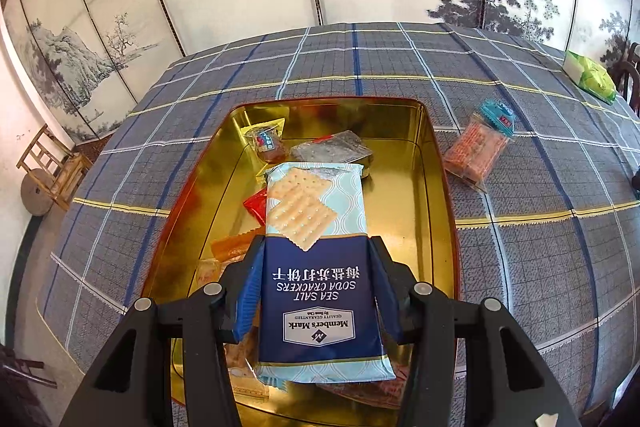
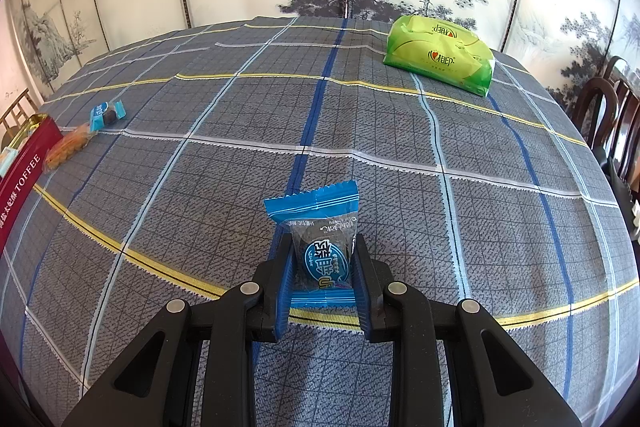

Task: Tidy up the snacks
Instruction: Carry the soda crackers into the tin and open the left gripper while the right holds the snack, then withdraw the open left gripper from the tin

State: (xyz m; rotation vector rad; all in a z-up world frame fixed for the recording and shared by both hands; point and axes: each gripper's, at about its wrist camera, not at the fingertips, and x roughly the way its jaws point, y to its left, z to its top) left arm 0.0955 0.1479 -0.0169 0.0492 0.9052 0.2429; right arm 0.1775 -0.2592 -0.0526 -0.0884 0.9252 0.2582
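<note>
My left gripper (image 1: 316, 247) is shut on a blue and pale soda cracker pack (image 1: 316, 223) and holds it over the gold tin (image 1: 436, 155), which has several small snacks in it. My right gripper (image 2: 322, 247) is shut on a small blue snack packet (image 2: 318, 227) just above the checked tablecloth. An orange cracker packet (image 1: 474, 153) and a small blue packet (image 1: 498, 115) lie on the cloth right of the tin. They also show at the far left of the right wrist view, the orange packet (image 2: 66, 147) and the blue packet (image 2: 106, 115), beside the tin's red side (image 2: 20, 171).
A green tissue pack (image 2: 438, 55) lies at the table's far right, also in the left wrist view (image 1: 590, 77). A painted folding screen stands behind the table. Dark chairs (image 2: 608, 115) stand at the right edge. A wooden stool (image 1: 52, 163) stands on the floor to the left.
</note>
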